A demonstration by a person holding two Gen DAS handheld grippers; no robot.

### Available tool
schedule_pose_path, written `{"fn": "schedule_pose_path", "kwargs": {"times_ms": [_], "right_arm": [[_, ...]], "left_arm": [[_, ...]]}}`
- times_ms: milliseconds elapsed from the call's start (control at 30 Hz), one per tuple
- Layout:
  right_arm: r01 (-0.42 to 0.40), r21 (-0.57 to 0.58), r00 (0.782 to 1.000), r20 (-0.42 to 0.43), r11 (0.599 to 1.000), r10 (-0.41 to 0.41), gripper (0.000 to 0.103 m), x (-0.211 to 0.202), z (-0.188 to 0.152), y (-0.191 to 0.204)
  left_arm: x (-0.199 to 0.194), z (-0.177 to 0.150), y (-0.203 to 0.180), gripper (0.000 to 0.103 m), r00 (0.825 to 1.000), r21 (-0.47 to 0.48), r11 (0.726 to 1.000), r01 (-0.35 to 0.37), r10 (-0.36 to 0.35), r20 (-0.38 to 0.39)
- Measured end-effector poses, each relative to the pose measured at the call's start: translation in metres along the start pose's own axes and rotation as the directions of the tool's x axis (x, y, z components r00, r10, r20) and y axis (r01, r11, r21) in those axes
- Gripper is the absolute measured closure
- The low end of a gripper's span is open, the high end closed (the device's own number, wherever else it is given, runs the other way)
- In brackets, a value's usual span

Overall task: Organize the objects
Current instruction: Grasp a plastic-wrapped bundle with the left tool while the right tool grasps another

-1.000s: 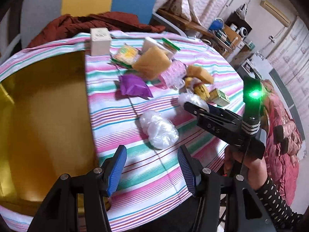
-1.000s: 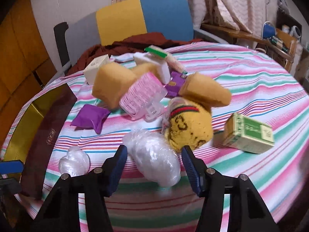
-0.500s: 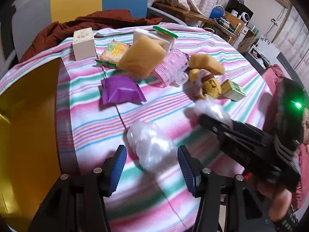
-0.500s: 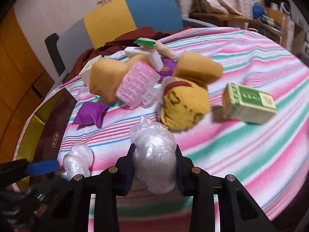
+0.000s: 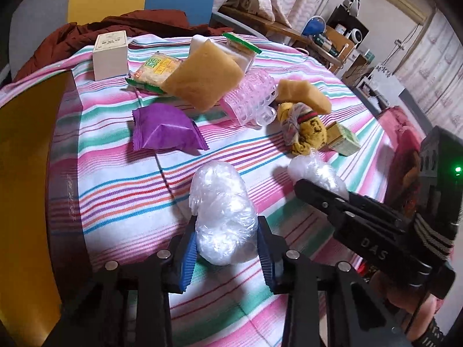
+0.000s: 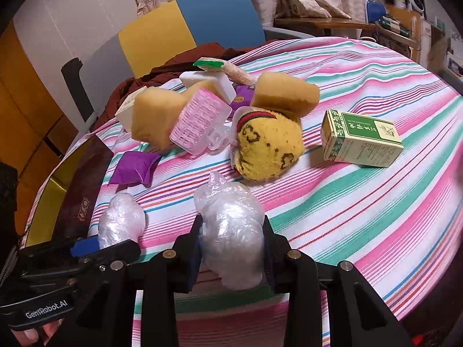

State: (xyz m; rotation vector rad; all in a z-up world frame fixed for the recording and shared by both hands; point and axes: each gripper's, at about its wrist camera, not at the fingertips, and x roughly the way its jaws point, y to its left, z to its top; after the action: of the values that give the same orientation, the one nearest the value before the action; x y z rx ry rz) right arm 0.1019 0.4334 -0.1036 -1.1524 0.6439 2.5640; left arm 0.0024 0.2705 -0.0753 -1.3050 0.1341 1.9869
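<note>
Left gripper (image 5: 227,248): your blue pads are closed against a clear plastic bundle (image 5: 222,214) that rests on the striped tablecloth (image 5: 115,173).
Right gripper (image 6: 231,251): your fingers are clamped on a second plastic bundle (image 6: 231,228), also sitting on the cloth.
Between the grippers: in the right wrist view, the left gripper's bundle (image 6: 121,219) lies at 9 o'clock of yours, close by.
Purple packet (image 5: 165,128): at 11 o'clock from the left gripper, apart from the bundle.
Yellow knitted pouch (image 6: 266,144): at 12 o'clock from the right gripper, just past the bundle.
Green box (image 6: 361,138): at 2 o'clock, on its side.
Pink plastic case (image 6: 199,121): at 11 o'clock, leaning on a tan sponge (image 6: 156,115).
Gold tray (image 5: 23,173): at 9 o'clock of the left gripper.
</note>
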Motion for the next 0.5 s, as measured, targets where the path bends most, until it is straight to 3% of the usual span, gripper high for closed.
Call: {"fn": "schedule_pose_path", "kwargs": {"times_ms": [300, 500], "right_arm": [[-0.011, 0.028, 1.0, -0.023, 1.0, 0.012, 0.067, -0.004, -0.002, 0.007], [-0.043, -0.017, 0.999, -0.007, 0.999, 0.043, 0.067, -0.015, 0.004, 0.036]], "left_arm": [[-0.045, -0.007, 0.004, 0.066, 0.995, 0.025, 0.998, 0.063, -0.065, 0.078], [-0.079, -0.011, 0.026, 0.066, 0.988, -0.006, 0.998, 0.057, -0.055, 0.147]]}}
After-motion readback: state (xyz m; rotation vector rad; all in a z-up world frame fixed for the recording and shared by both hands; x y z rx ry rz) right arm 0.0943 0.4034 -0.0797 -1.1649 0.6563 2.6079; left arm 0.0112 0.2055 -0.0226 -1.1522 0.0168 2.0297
